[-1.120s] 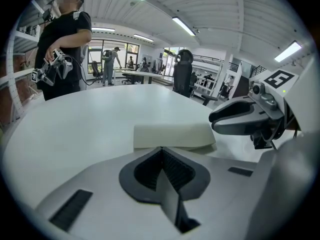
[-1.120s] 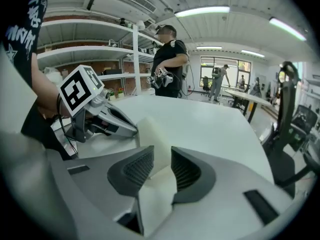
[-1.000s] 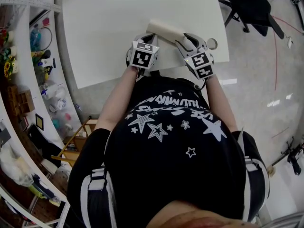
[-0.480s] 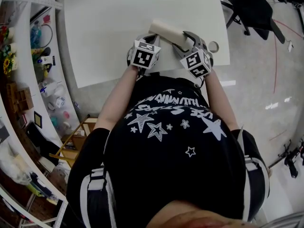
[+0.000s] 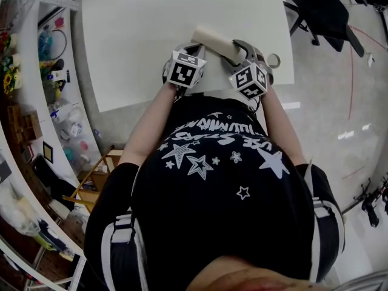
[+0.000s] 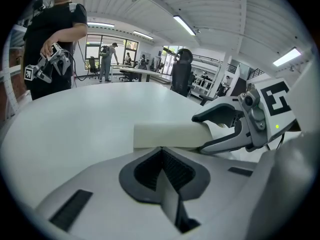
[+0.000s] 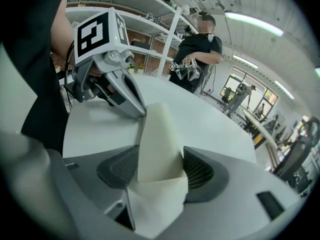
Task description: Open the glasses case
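Cream glasses case (image 5: 213,41) lying on white table (image 5: 151,29), close to table edge nearest person. Left gripper (image 6: 161,151): jaws closing fully together, tips touching one end of case. Right gripper (image 7: 160,159): jaws standing wide apart, other end of case sitting between them, pads not visibly pressing.

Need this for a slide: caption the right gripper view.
Right gripper, jaws wide, straddles the cream glasses case; left gripper meets its far end.
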Demonstrator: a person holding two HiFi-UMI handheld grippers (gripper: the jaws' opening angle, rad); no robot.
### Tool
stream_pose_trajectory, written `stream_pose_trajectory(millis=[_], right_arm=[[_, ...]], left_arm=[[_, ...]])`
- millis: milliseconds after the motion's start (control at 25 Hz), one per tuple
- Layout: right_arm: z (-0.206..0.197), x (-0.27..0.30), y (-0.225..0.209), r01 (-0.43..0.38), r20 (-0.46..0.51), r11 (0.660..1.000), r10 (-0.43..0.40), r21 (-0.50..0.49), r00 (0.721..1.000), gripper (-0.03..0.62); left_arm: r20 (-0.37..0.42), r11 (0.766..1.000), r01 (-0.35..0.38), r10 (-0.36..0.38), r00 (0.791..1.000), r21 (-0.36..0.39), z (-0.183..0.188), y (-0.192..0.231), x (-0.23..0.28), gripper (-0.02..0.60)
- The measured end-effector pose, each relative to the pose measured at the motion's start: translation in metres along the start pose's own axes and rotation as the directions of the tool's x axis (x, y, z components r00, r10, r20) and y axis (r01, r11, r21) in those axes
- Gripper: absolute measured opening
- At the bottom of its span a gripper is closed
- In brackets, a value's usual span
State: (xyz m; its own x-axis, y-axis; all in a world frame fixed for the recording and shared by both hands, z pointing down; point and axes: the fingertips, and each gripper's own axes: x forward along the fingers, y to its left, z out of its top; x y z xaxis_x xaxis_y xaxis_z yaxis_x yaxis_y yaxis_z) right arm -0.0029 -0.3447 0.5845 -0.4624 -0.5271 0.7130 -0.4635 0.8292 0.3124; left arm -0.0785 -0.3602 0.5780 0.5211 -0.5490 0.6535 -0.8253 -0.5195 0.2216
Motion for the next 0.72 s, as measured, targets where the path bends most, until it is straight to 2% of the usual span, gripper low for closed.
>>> stream_pose_trajectory(millis=[400,600,720], right_arm=[[-0.0008,-0.0002,-0.0008,-0.062,-0.003,0.998,0.062,0.025,0.998,0.278],[-0.0012,-0.0008,-0.0051,-0.132,0.002,0.986,0.132,0.102,0.991,0.278],[-0.0004,-0.0010,-0.0057,-0.158,0.014,0.981,0.157,0.115,0.987,0.278]], left_arm=[[-0.008,1.000,-0.001,0.001,1.000,0.007,0.0002,0.0005,0.0022,0.012],[-0.028,1.000,0.011,-0.011,1.000,0.000,-0.0002,0.0002,0.0034,0.012],[-0.020,1.000,0.002,-0.002,1.000,-0.007,-0.0006,-0.0001,0.0040,0.012]])
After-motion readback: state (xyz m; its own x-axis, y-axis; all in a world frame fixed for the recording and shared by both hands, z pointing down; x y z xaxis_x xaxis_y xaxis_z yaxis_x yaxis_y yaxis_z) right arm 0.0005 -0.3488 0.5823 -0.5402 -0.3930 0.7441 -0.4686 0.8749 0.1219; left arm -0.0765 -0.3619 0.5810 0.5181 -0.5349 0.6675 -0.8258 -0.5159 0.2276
